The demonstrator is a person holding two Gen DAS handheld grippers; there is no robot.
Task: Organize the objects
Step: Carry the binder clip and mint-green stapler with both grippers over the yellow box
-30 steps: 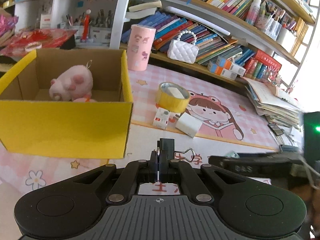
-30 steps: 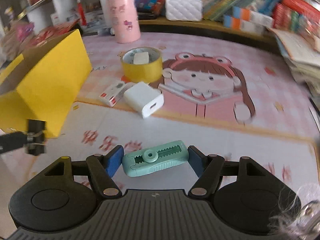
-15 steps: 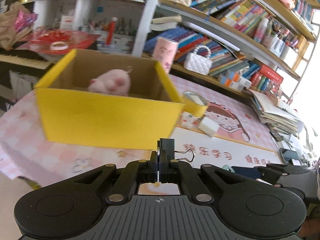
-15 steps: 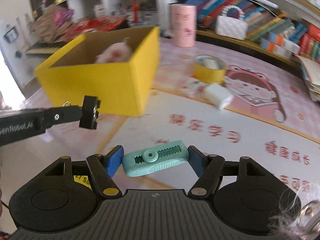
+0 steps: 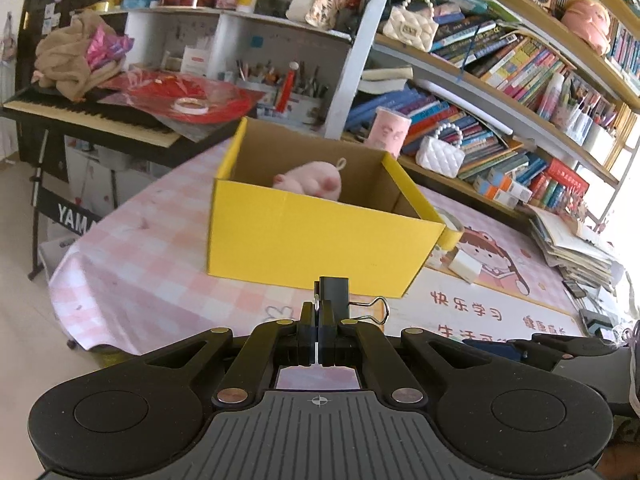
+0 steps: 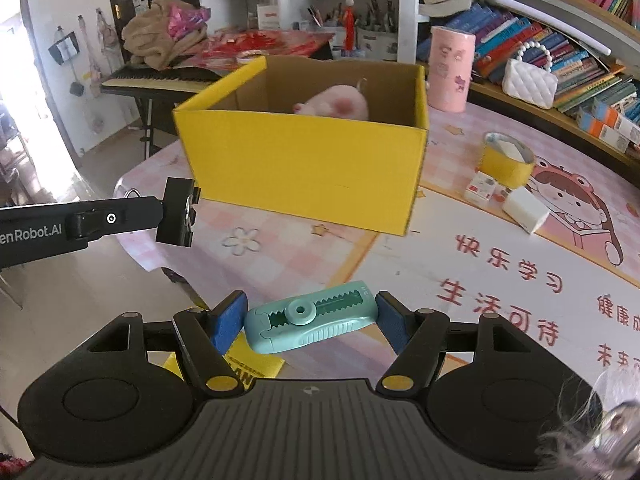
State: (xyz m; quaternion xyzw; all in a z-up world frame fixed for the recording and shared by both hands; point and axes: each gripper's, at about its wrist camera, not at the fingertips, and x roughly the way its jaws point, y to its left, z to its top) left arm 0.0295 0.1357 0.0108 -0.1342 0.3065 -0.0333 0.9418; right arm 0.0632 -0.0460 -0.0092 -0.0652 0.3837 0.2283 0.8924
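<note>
Cutter (image 6: pixel 311 322) sits clamped lengthwise between the right gripper's (image 6: pixel 310 320) blue pads, above the table's (image 6: pixel 420 264) near edge. Left gripper's (image 5: pixel 319 322) jaws are together on a binder clip (image 5: pixel 335 296). Box (image 6: pixel 304 160) stands ahead, plush (image 6: pixel 334 106) inside. Releasing early could drop either item outside the box.

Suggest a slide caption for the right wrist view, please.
Right gripper holds a teal utility knife before the yellow box.

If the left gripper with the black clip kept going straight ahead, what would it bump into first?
Probably the near wall of the yellow box. The left gripper, shut on the black binder clip, points at that wall from short of it. Depth is hard to judge, so it might meet the table just before the box.
</note>
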